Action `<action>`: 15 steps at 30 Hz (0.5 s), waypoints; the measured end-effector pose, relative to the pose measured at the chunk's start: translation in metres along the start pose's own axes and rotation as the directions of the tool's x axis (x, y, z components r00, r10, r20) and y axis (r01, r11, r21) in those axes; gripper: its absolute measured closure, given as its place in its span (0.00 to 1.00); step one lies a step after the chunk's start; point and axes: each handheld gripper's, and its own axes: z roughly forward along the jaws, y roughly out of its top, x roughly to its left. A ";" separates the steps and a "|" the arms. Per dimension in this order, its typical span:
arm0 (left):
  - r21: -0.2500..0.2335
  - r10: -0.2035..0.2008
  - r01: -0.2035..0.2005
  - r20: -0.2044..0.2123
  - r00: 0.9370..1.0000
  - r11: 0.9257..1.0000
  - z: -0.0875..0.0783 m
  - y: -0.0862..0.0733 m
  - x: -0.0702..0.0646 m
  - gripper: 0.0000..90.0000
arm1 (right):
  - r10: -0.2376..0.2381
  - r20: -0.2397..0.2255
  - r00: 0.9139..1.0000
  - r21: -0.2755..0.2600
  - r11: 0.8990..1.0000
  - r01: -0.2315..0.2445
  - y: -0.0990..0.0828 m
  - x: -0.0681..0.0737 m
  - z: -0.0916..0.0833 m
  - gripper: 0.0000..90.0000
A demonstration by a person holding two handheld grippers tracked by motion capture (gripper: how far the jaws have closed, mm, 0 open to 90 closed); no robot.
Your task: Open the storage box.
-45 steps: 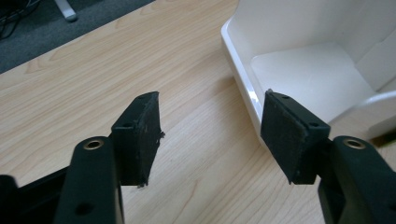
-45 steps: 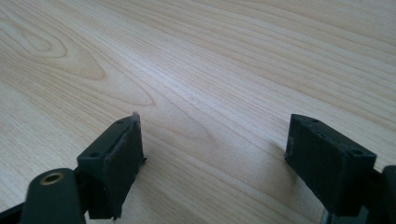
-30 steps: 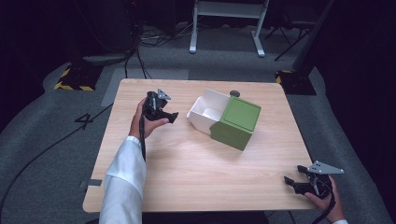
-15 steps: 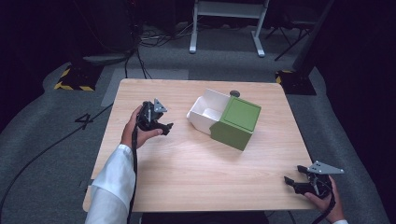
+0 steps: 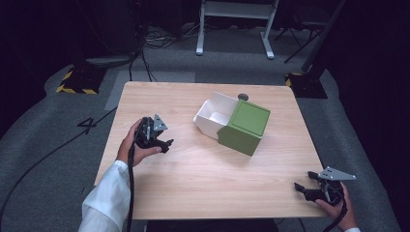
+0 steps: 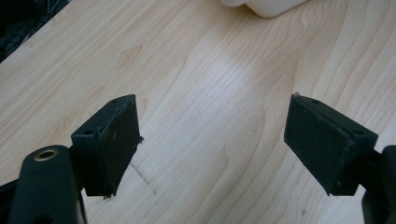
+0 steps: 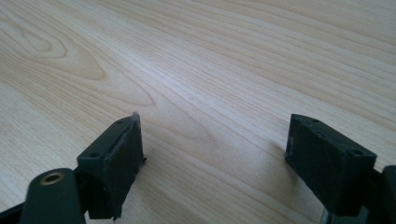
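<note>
A green box (image 5: 244,127) with a white open compartment (image 5: 213,119) sits right of the table's middle. My left gripper (image 5: 166,144) hovers over the left part of the table (image 5: 203,183), well left of the box, and stands open with bare wood between its pads (image 6: 114,140). The white edge of the box (image 6: 266,5) peeks in at the top of the left gripper view. My right gripper (image 5: 300,189) rests low at the front right corner, open and holding nothing, its pads (image 7: 119,154) apart over wood grain.
A small dark round object (image 5: 242,96) lies on the table behind the box. Beyond the table are grey floor, cables (image 5: 145,53), a white stand's legs (image 5: 232,24) and yellow-black hazard tape (image 5: 72,89).
The left hand has drawn back toward the front left of the table, away from the box, jaws still apart. The right hand has stayed put.
</note>
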 end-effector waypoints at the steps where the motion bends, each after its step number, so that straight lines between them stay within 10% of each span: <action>1: 0.003 0.003 -0.003 -0.001 1.000 1.000 -0.001 -0.002 -0.002 0.21 | 0.000 0.000 1.000 0.000 1.000 0.000 0.000 0.000 0.000 0.21; 15: 0.016 0.021 -0.020 -0.011 1.000 1.000 -0.016 -0.037 -0.019 0.21 | 0.002 0.000 1.000 0.000 1.000 -0.002 0.000 0.000 0.000 0.21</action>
